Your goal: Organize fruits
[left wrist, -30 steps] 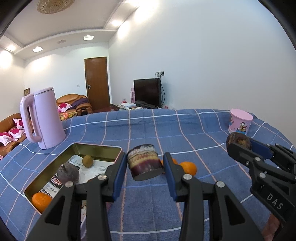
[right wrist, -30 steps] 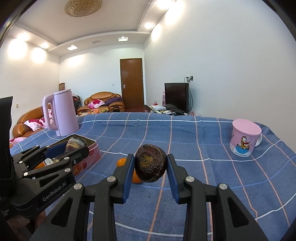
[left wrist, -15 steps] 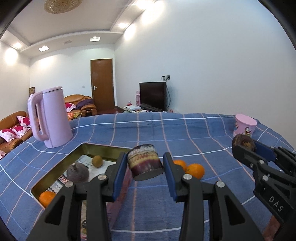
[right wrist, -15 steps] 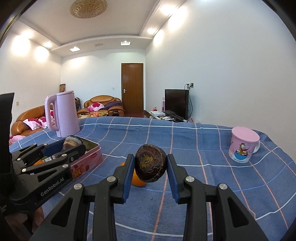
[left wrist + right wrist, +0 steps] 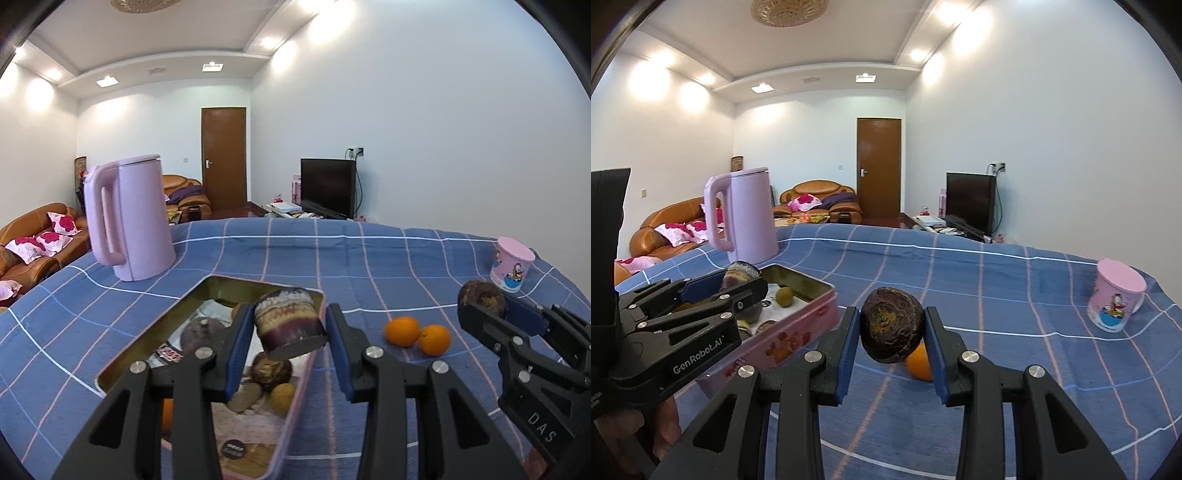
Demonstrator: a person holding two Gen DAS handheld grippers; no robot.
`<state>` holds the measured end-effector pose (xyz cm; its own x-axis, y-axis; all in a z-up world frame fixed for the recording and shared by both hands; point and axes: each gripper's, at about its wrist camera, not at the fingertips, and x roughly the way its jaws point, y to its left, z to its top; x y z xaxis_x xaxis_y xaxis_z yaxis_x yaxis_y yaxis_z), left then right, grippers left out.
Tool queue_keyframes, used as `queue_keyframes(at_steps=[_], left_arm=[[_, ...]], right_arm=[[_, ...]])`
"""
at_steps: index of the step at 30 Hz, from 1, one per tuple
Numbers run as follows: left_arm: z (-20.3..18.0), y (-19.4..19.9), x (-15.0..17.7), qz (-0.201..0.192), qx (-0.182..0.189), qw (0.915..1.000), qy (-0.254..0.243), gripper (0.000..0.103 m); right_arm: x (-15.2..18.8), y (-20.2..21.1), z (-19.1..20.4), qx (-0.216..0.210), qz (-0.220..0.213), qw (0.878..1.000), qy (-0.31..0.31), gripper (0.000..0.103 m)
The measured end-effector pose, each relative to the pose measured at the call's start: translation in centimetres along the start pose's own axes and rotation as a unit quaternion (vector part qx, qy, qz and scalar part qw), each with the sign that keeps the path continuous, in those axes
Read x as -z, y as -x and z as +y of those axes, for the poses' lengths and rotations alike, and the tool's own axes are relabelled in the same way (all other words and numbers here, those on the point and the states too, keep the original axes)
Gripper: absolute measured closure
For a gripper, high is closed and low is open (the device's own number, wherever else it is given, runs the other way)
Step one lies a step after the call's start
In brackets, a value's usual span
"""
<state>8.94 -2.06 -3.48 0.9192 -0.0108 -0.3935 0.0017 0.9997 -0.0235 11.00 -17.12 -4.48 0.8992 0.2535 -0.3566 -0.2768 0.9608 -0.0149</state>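
Note:
My left gripper (image 5: pixel 290 326) is shut on a dark purple cut fruit (image 5: pixel 289 322) with a pale banded face, held above the right rim of an open metal tin (image 5: pixel 159 326). The tin holds several fruits, among them a brown wrinkled fruit (image 5: pixel 271 370) and a kiwi (image 5: pixel 784 295). My right gripper (image 5: pixel 891 330) is shut on a dark wrinkled round fruit (image 5: pixel 891 325), held above the blue checked cloth. Two oranges (image 5: pixel 417 333) lie on the cloth between the grippers; one orange (image 5: pixel 919 362) shows under the right gripper's fruit.
A pink kettle (image 5: pixel 127 218) stands behind the tin at the left. A pink cartoon cup (image 5: pixel 1115 295) stands at the far right of the cloth (image 5: pixel 332 266). Sofas, a door and a TV are beyond the table's far edge.
My left gripper has moved left with its fruit, from beside the tin to over the tin's right rim. My right gripper holds its fruit and has moved slightly forward.

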Motion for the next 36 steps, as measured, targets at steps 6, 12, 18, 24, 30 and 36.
queue_keyframes(at_steps=[6,12,18,24,30,36], left_arm=[[1.7,0.0,-0.2,0.002,-0.012,0.9999,0.012,0.061],[3.0,0.2,-0.4,-0.001,-0.020,0.9996,0.021,0.061],[4.0,0.2,-0.6,-0.001,-0.027,0.9993,0.026,0.061],[5.1,0.1,-0.8,0.000,-0.037,0.9989,0.031,0.061],[6.2,-0.2,-0.9,0.004,-0.047,0.9982,0.036,0.061],[7.3,-0.5,-0.7,0.010,-0.055,0.9978,0.037,0.061]], right_arm=[[-0.4,-0.6,1.7,-0.014,0.001,1.000,0.011,0.066],[-0.7,-1.1,2.8,-0.022,0.000,1.000,0.015,0.066],[-0.9,-1.6,3.7,-0.031,0.001,0.999,0.019,0.066],[-1.3,-2.2,4.9,-0.042,0.000,0.999,0.027,0.066],[-1.8,-2.8,6.4,-0.053,0.000,0.998,0.039,0.066],[-2.1,-3.4,7.6,-0.063,0.002,0.997,0.045,0.066]])
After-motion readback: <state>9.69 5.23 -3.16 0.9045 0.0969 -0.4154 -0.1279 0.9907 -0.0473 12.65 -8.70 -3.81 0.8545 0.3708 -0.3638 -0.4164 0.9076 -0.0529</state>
